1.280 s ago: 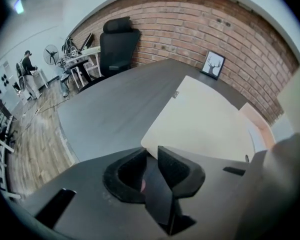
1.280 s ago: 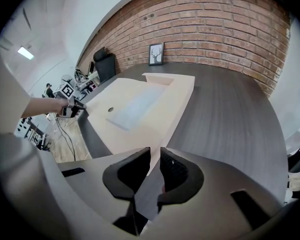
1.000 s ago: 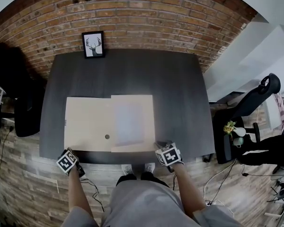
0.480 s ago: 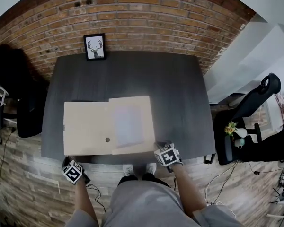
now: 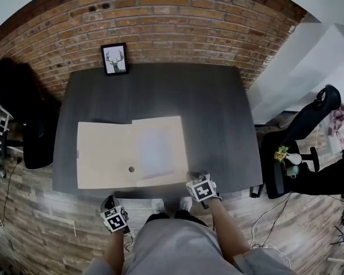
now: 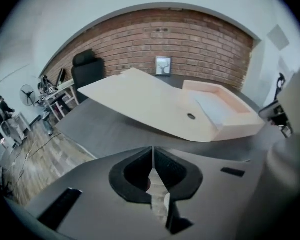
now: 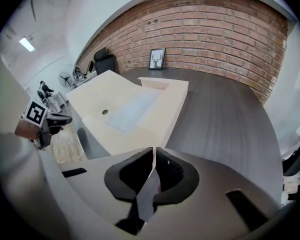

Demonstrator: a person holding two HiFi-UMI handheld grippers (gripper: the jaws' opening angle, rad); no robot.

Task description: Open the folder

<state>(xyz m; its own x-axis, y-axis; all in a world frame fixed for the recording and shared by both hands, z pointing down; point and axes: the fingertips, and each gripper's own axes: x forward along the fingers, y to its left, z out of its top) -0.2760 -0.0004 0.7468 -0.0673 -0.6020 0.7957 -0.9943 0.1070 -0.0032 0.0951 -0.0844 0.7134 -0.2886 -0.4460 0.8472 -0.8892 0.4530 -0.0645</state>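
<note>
While folder [image 5: 132,152] lies open | left fingers [image 6: 136,171] just closed, empty | right fingers [image 7: 131,176] together, empty

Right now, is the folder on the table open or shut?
Open. The folder lies spread in two panels side by side on the table, with a pale sheet showing on the right panel.

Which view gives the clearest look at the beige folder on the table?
The head view: it looks down on the whole folder, lying open on the dark table, all edges visible. The left gripper view and right gripper view each see it obliquely from the near edge, foreshortened.
</note>
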